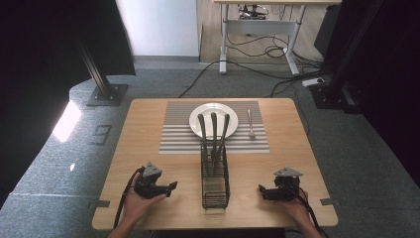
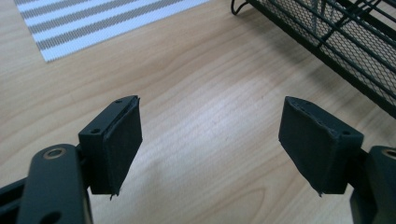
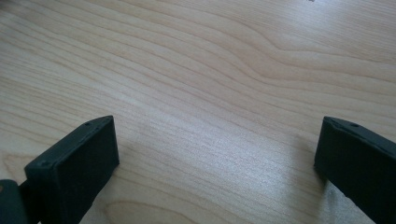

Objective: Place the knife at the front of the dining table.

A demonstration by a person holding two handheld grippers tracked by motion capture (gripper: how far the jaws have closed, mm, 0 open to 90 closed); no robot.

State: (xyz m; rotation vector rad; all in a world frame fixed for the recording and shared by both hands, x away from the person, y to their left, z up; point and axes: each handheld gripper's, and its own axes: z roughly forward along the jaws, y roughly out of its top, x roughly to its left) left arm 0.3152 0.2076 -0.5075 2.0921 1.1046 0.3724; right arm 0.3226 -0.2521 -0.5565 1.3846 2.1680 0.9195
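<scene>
- Table [image 1: 148,148]: pale wood grain, smooth, faint sheen.
- Rack [image 1: 215,191]: black wire mesh, metal.
- Placemat [image 1: 178,134]: woven, striped.
- Left gripper [image 2: 210,135] pads: matt black, finely textured.

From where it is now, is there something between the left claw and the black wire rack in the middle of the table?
Nothing visible. The left claw is open beside the wire rack, with bare table between them. The rack's mesh wall shows just ahead in the left gripper view.

A grey-and-white striped woven placemat [image 1: 178,134] lies well ahead of the left gripper [image 1: 172,186] and right gripper [image 1: 260,191]. It carries a round white plate [image 1: 233,119] and, on the right gripper's side, a small silver fork [image 1: 251,124].
</scene>
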